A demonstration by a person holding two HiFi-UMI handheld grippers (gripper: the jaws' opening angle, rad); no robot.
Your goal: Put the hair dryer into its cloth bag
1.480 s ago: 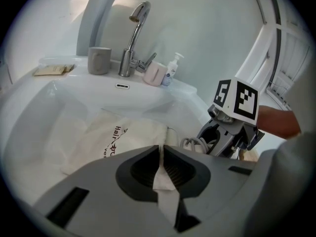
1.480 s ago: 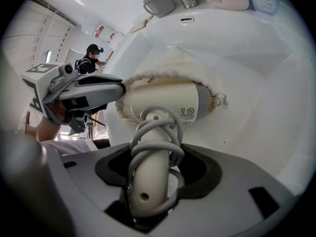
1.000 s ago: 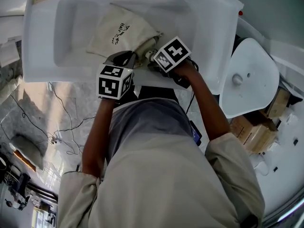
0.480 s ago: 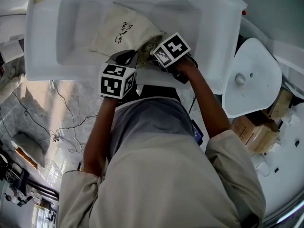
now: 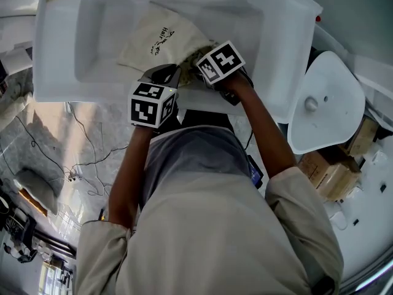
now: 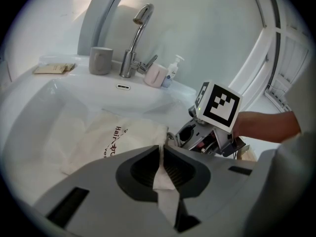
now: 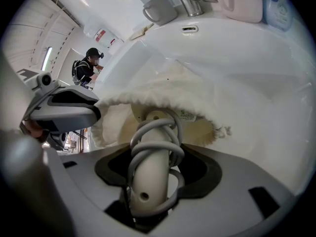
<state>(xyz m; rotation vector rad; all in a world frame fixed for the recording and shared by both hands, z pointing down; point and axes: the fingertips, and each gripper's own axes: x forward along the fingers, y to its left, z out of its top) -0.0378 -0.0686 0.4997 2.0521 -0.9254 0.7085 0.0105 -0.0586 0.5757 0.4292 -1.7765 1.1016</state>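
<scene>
A cream cloth bag point(image 5: 161, 40) with dark print lies in the white sink basin point(image 5: 98, 35). My left gripper point(image 6: 162, 169) is shut on the bag's point(image 6: 118, 139) rim cloth, holding its mouth up. My right gripper point(image 7: 150, 191) is shut on the hair dryer's white handle point(image 7: 148, 177), which has its grey cord wound around it. The dryer's head end sits inside the bag's open mouth point(image 7: 163, 105), under the frilled rim. In the head view both grippers point(image 5: 161, 78) point(image 5: 209, 72) meet at the sink's near edge, and the dryer is mostly hidden there.
A chrome tap point(image 6: 133, 38), a grey cup point(image 6: 100, 60), a pink cup point(image 6: 155, 75) and a soap bottle point(image 6: 172, 70) stand behind the basin. A white toilet point(image 5: 322, 100) is to the right. Another person point(image 7: 89, 65) is far off.
Both grippers have shifted slightly up toward the bag, and the dryer has gone a little deeper into its mouth.
</scene>
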